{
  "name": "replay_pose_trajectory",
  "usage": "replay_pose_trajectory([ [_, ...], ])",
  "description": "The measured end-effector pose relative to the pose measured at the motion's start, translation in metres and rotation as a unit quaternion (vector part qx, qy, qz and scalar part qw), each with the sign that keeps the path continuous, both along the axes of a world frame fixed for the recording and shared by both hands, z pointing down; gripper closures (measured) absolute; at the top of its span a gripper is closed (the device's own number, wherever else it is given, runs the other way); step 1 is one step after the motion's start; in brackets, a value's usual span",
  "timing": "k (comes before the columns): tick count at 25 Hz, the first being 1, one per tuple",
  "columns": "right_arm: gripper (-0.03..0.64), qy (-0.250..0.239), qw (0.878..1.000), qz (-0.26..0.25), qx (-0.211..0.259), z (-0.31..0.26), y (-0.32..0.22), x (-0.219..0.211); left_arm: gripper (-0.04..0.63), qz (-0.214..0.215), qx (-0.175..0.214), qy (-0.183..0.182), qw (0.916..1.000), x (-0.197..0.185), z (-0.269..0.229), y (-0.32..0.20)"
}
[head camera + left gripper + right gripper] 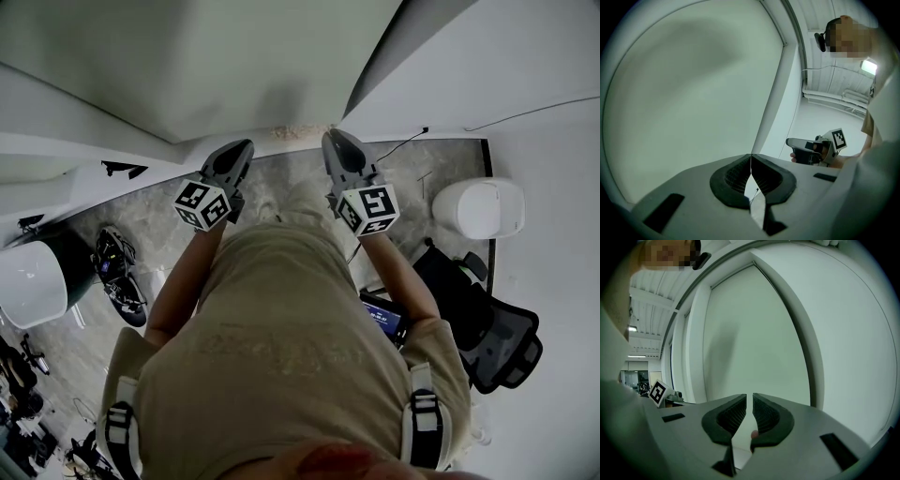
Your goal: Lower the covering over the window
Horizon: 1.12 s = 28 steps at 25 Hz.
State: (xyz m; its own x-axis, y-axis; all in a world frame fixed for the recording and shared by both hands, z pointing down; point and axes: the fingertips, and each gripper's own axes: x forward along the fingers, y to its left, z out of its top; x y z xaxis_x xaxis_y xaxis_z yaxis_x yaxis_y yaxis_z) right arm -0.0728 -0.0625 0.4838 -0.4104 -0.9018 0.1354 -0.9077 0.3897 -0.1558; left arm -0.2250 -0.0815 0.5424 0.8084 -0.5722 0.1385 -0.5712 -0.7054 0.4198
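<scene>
Window covering (234, 56) just ahead of left tool (241, 147) and right tool (336, 139)

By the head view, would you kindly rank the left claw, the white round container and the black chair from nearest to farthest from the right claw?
1. left claw: right beside the right claw, on its left, by the window.
2. white round container: on the floor to the right, by the wall.
3. black chair: lower right, behind the person.
</scene>
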Motion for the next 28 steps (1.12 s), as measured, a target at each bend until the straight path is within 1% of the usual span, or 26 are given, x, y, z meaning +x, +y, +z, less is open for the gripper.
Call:
replay_pose_trajectory([
  [4, 0.586, -0.010, 1.000, 0.014, -0.002, 0.002, -0.020, 0.032, 0.577, 0.005, -0.002, -0.007, 1.0000, 0.026, 0.000, -0.025],
  [7, 0.586, -0.018, 1.000, 0.021, -0.001, -0.007, -0.035, 0.060, 0.577, 0.009, -0.003, -0.006, 0.9999, 0.054, -0.010, -0.042],
  [11, 0.586, -0.020, 1.000, 0.018, 0.000, -0.018, -0.055, 0.093, 0.577, 0.024, 0.002, -0.005, 0.9997, 0.100, -0.023, -0.060],
  [16, 0.586, -0.025, 1.000, 0.007, 0.011, -0.030, -0.072, 0.123, 0.577, 0.033, 0.011, -0.002, 0.9994, 0.144, -0.037, -0.076],
  [19, 0.586, -0.029, 0.999, -0.006, 0.012, -0.030, -0.079, 0.130, 0.577, 0.031, 0.009, -0.003, 0.9995, 0.157, -0.037, -0.081],
  [24, 0.586, -0.035, 0.999, -0.025, 0.014, -0.028, -0.086, 0.140, 0.577, 0.015, 0.004, -0.008, 0.9999, 0.166, -0.031, -0.088],
  [28, 0.586, -0.040, 0.998, -0.036, 0.021, -0.026, -0.086, 0.155, 0.577, 0.015, 0.001, -0.010, 0.9998, 0.187, -0.023, -0.093],
])
